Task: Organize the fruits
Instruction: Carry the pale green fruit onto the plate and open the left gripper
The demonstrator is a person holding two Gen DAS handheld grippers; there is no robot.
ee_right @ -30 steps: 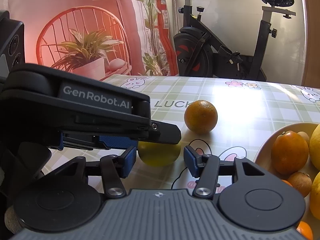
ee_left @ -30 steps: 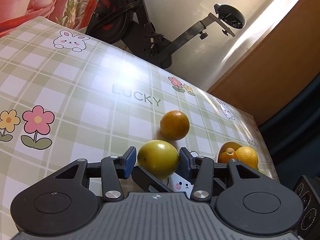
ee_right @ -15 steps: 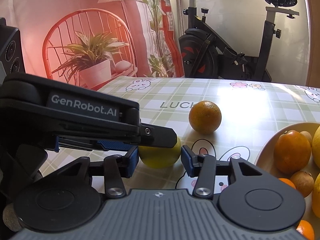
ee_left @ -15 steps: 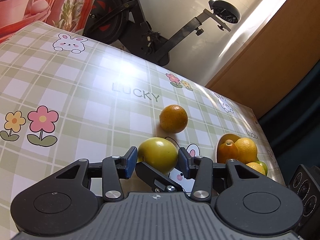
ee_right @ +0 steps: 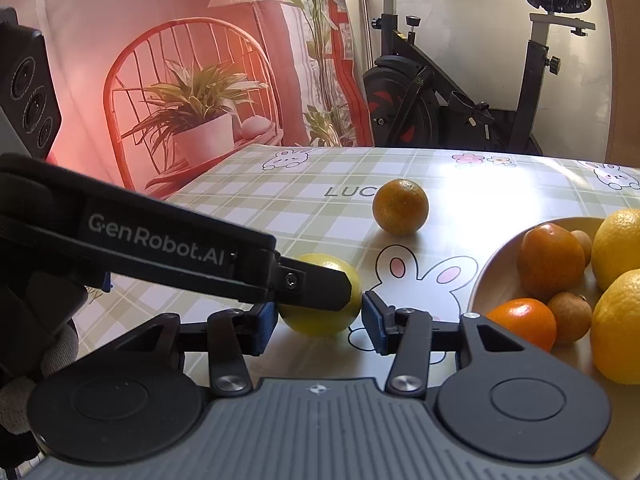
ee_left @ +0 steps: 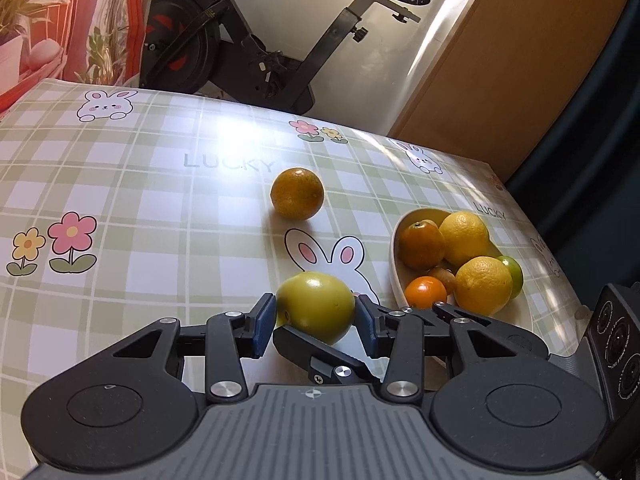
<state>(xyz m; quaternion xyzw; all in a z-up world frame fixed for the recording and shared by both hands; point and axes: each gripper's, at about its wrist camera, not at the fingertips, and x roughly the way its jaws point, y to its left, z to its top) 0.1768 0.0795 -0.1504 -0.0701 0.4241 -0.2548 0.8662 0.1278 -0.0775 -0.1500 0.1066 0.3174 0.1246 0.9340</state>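
Note:
A yellow-green round fruit (ee_left: 316,304) sits between the blue pads of my left gripper (ee_left: 315,322), which is shut on it. My right gripper (ee_right: 320,320) comes in crosswise and is shut on the same fruit (ee_right: 320,324). One left finger (ee_right: 312,284) crosses the fruit's front in the right wrist view, and a right finger (ee_left: 320,352) runs under it in the left wrist view. Whether the fruit touches the cloth I cannot tell. A lone orange (ee_left: 297,193) (ee_right: 400,207) lies farther back. The cream bowl (ee_left: 394,248) (ee_right: 480,280) to the right holds several citrus fruits.
The table wears a green checked cloth (ee_left: 120,200) with bunnies and flowers. Its right edge runs just past the bowl. An exercise bike (ee_left: 240,52) (ee_right: 420,92) stands behind the table, and a pink backdrop (ee_right: 180,100) with a chair and plant hangs at the left.
Both grippers have carried the yellow-green fruit sideways toward the bowl, which now shows more fully. The right gripper's pads have narrowed onto the fruit. The lone orange has not moved.

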